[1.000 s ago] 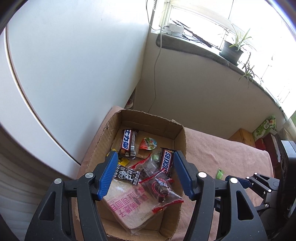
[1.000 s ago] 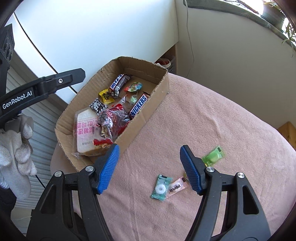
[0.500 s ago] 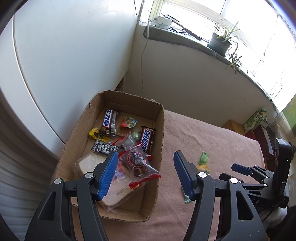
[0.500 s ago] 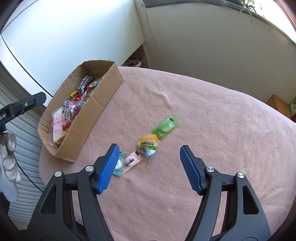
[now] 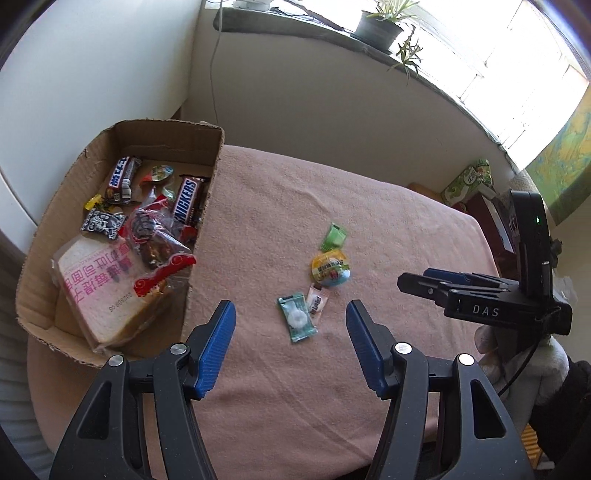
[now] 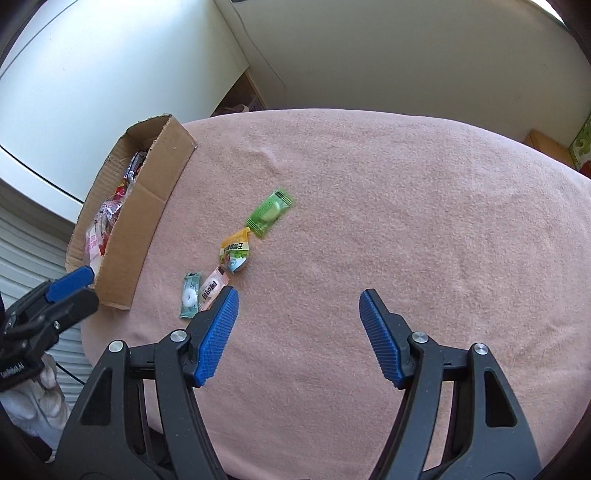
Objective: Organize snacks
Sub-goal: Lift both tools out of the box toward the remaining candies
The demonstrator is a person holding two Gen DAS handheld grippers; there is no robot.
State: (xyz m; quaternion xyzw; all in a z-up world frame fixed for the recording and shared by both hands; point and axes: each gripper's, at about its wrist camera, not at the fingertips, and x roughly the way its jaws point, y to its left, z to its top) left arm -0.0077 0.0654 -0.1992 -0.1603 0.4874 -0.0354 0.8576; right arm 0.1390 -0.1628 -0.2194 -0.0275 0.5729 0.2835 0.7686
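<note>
Four small loose snacks lie in a row on the pink cloth: a green candy (image 5: 333, 236) (image 6: 269, 212), a yellow jelly cup (image 5: 330, 267) (image 6: 234, 253), a pink sachet (image 5: 317, 301) (image 6: 212, 288) and a teal mint packet (image 5: 297, 319) (image 6: 190, 295). Left of them stands an open cardboard box (image 5: 166, 123) (image 6: 147, 221) holding a Snickers bar (image 5: 188, 199), a bread pack (image 5: 99, 284) and several other snacks. My left gripper (image 5: 290, 308) hovers above the mint packet, its jaws closing, pads not touching it. My right gripper (image 6: 299, 293) is open over bare cloth, just right of the sachet.
The pink cloth (image 5: 369, 206) covers a rounded table with edges near on all sides. A white cabinet and a wall stand behind the box. A sill with a potted plant (image 5: 380, 26) runs along the back, and a green carton (image 5: 469, 181) sits beyond the table's right edge.
My left gripper swung right, from over the box to over the loose snacks. My right gripper moved right across the cloth and rolled; the snacks now lie left of its fingers.
</note>
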